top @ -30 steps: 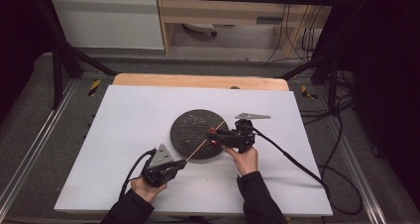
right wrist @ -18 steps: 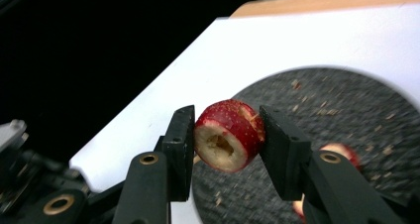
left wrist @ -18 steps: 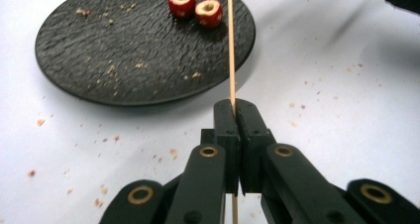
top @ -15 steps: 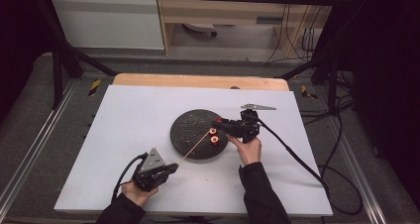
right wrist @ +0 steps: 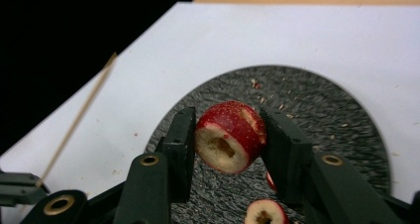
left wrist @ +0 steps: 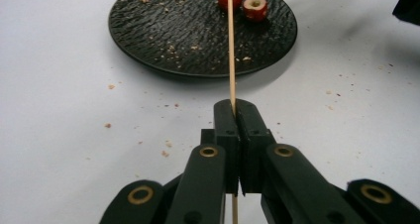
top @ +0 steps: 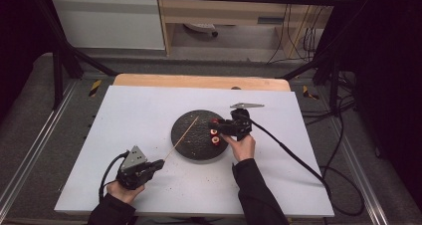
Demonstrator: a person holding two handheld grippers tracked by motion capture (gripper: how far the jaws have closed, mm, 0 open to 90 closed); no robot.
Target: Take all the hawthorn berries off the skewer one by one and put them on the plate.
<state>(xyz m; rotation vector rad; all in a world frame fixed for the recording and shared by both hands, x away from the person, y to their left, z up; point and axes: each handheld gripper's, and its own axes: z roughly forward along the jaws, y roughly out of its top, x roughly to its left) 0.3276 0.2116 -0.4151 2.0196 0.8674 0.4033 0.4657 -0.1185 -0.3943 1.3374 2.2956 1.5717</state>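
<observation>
Near the table's [top: 129, 105] front left corner, the left gripper [top: 158, 164] clamps a wooden skewer [left wrist: 231, 45] slanting over the black plate [top: 185, 135]. Above the plate's right edge, the right gripper [right wrist: 229, 135] grasps a red fruit piece [right wrist: 230, 136]; another piece [top: 216, 140] lies on the plate.

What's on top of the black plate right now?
On the black plate lie crumbs and two red fruit pieces. The skewer crosses above it. Anything beneath the fruit is covered.

No text, label, brand, number or sign can be read in any view.
</observation>
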